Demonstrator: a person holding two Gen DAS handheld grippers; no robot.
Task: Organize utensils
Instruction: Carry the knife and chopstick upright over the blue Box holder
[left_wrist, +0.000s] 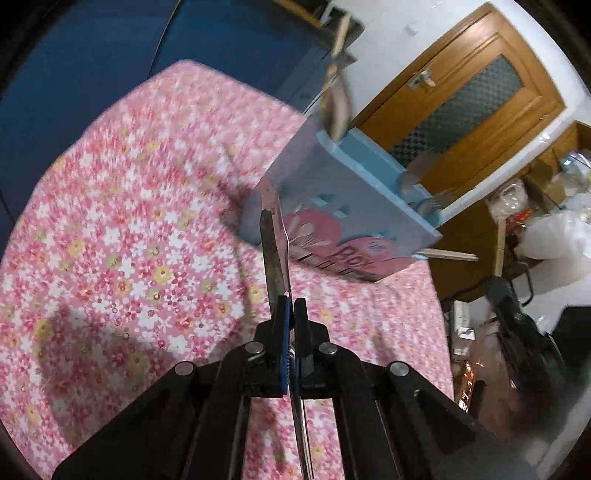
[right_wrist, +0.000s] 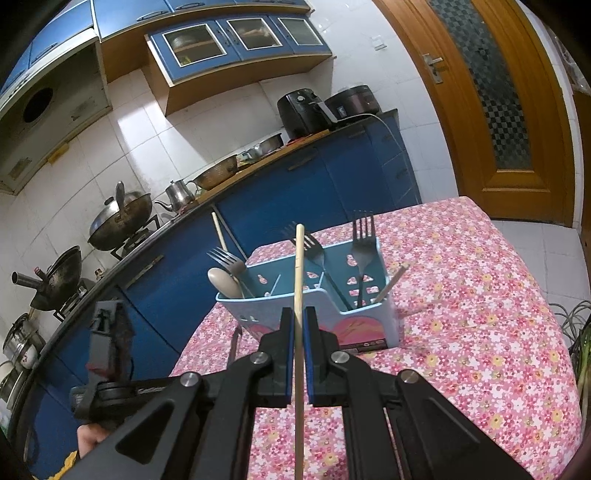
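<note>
A light blue utensil holder (right_wrist: 314, 306) stands on the pink floral tablecloth (right_wrist: 461, 314); it also shows in the left wrist view (left_wrist: 343, 199). It holds forks (right_wrist: 364, 243), a spoon (right_wrist: 223, 282) and chopsticks. My right gripper (right_wrist: 298, 314) is shut on a wooden chopstick (right_wrist: 299, 266), held upright just in front of the holder. My left gripper (left_wrist: 291, 306) is shut on a metal knife (left_wrist: 273, 236), its blade pointing toward the holder's near side. The left view is motion-blurred.
A blue kitchen counter (right_wrist: 280, 177) with woks, a kettle, bowls and an air fryer runs behind the table. A wooden door (right_wrist: 491, 110) stands at the right. The other hand-held gripper (right_wrist: 107, 343) shows at the lower left of the right wrist view.
</note>
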